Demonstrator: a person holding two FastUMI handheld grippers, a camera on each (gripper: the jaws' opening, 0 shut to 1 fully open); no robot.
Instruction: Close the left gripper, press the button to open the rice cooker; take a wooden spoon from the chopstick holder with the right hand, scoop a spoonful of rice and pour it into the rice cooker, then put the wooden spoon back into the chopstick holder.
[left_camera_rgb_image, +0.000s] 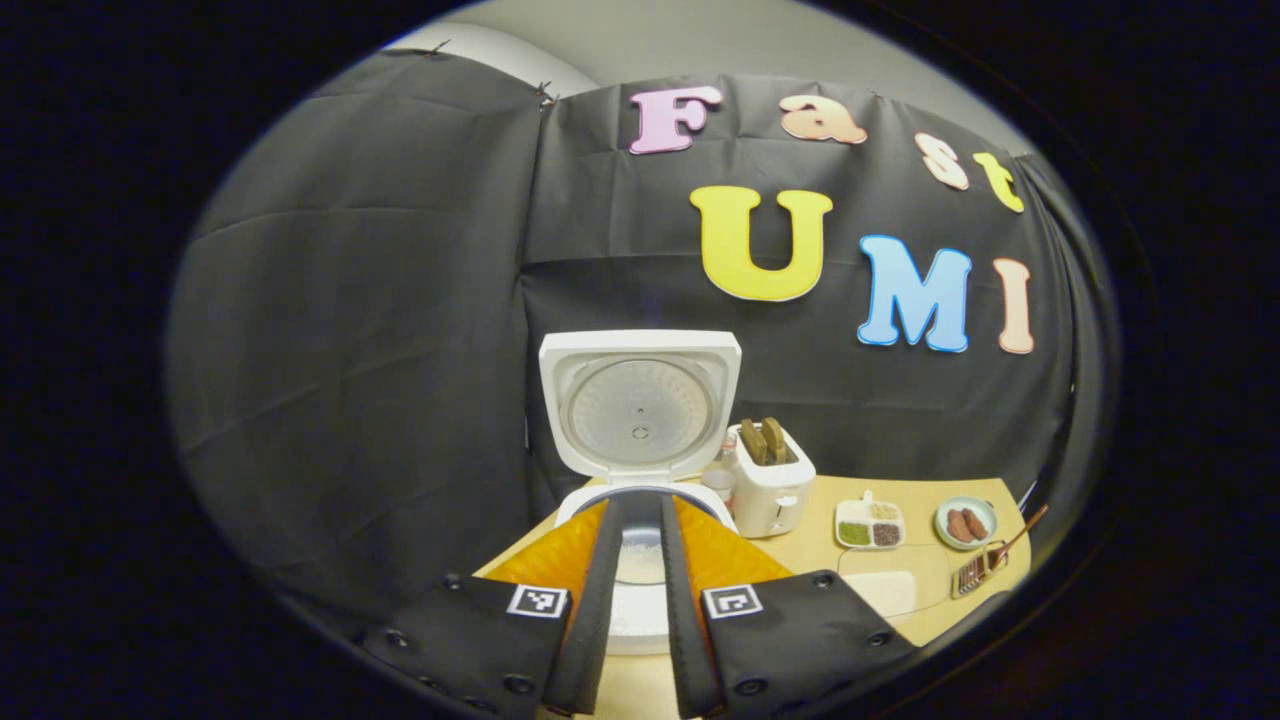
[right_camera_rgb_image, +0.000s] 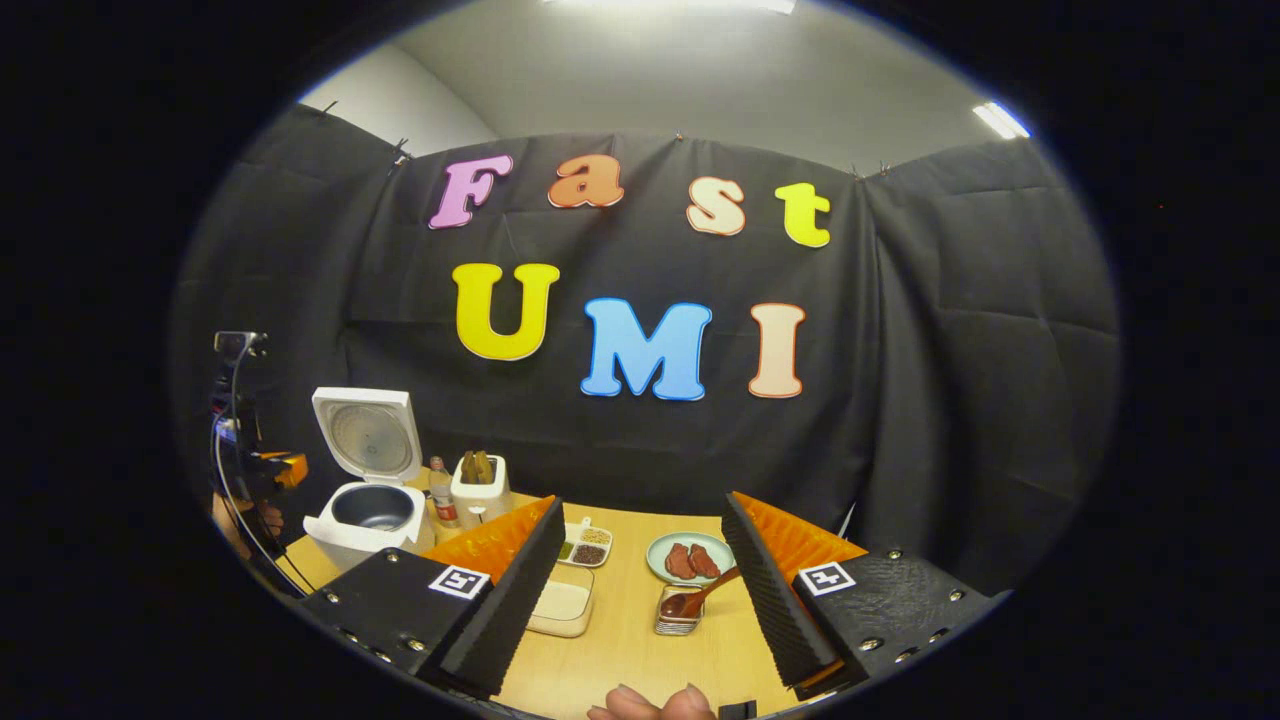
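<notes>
Two grippers frame a pale wooden table (right_camera_rgb_image: 640, 640). Nearest, the right gripper (right_camera_rgb_image: 640, 590) stands spread wide and empty, apparently ready to take the brown wooden spoon (right_camera_rgb_image: 700, 598) leaning in the small wire chopstick holder (right_camera_rgb_image: 678, 612) just ahead. Beside that sits a shallow cream tray of rice (right_camera_rgb_image: 562, 606). Farther left, the left gripper (left_camera_rgb_image: 640, 560), jaws narrowed nearly together, points at the white rice cooker (left_camera_rgb_image: 640, 440), whose lid stands raised.
</notes>
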